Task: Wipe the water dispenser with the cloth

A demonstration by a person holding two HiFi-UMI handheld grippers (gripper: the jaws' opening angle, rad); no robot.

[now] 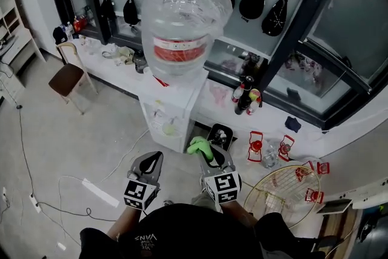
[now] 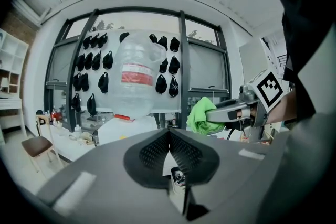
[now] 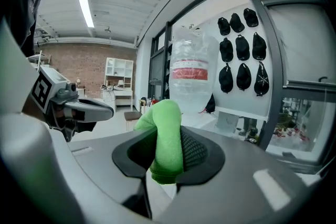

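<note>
Both grippers sit low and close to the body, pointing forward: left gripper jaws pressed together on nothing, right gripper clamped on the green cloth. Looks like the approach step, no wiping yet. Next move is probably reaching forward to press the cloth onto the water dispenser, which stands just ahead.

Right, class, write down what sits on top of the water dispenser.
A large clear bottle with a red label stands upturned on the white dispenser. In the head view the bottle's body covers its neck and most of the dispenser's top; its water level cannot be told.
</note>
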